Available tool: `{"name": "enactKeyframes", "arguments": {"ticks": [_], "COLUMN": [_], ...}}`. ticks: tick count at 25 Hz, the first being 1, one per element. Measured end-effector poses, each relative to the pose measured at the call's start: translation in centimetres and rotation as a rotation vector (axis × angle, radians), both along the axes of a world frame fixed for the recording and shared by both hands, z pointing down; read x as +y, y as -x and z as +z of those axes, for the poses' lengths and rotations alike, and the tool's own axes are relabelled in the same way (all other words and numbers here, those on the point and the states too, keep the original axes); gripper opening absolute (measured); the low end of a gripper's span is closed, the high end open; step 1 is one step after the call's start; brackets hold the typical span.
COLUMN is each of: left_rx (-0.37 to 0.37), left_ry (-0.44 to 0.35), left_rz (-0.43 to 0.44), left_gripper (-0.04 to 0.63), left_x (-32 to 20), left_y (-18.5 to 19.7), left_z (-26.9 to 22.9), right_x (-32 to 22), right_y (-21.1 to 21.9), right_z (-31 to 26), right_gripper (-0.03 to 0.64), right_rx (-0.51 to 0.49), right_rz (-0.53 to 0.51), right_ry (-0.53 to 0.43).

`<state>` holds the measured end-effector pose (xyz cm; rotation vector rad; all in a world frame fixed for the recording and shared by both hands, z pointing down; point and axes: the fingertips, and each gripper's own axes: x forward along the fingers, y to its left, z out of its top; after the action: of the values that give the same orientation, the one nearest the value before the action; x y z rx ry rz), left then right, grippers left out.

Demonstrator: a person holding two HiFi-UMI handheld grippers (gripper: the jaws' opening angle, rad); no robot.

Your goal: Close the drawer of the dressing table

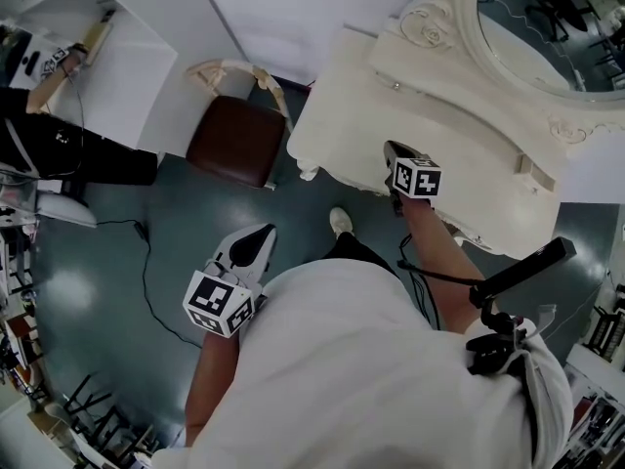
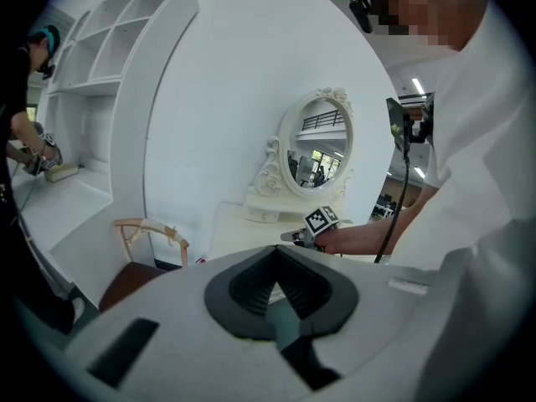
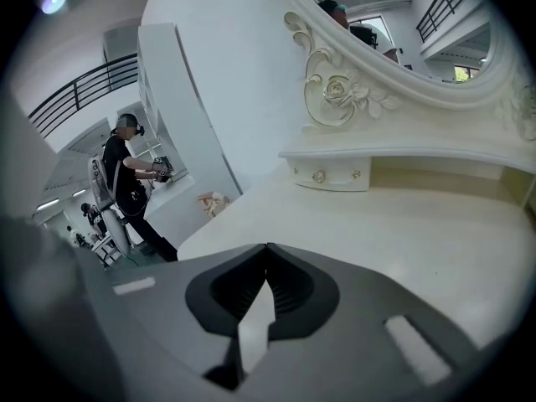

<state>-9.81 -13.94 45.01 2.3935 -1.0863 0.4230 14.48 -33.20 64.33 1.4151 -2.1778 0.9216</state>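
The cream dressing table [image 1: 342, 115] with its oval mirror [image 1: 547, 27] stands at the upper right of the head view. My right gripper [image 1: 391, 148] hovers over the table's front edge, jaws shut and empty; the right gripper view looks across the tabletop [image 3: 402, 224] to a small knobbed drawer [image 3: 335, 176] under the mirror shelf. My left gripper [image 1: 266, 231] hangs over the floor left of the table, apart from it, jaws shut on nothing [image 2: 278, 248]. The left gripper view also shows the right gripper [image 2: 293, 237] above the tabletop. The table's front face is hidden.
A chair with a brown seat [image 1: 234, 140] stands left of the table. Another person [image 1: 49, 135] works at a white shelf unit [image 1: 107, 57] at the far left. A cable [image 1: 146, 281] trails on the grey floor. A black handle [image 1: 522, 267] sticks out at my right side.
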Motion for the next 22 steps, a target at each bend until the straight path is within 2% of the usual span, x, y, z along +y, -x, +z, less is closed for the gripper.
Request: {"name": "enactKeyframes", "arguments": {"ticks": [11, 22], "left_rx": [0.024, 0.028], "left_ry": [-0.023, -0.039], "left_rz": [0.028, 0.017], "left_gripper": [0.002, 0.002], "left_x": [6.2, 12.5], "left_y": [2.4, 5.1], "left_z": [-0.1, -0.2], "right_x": [9.0, 17.3], "right_y": [4.7, 9.1], "right_z": [-2.7, -5.4], "right_gripper": [0.000, 0.000], "right_rx": [0.001, 0.018], "right_rz": [-0.074, -0.189], "right_ry": [-0.014, -0.041]}}
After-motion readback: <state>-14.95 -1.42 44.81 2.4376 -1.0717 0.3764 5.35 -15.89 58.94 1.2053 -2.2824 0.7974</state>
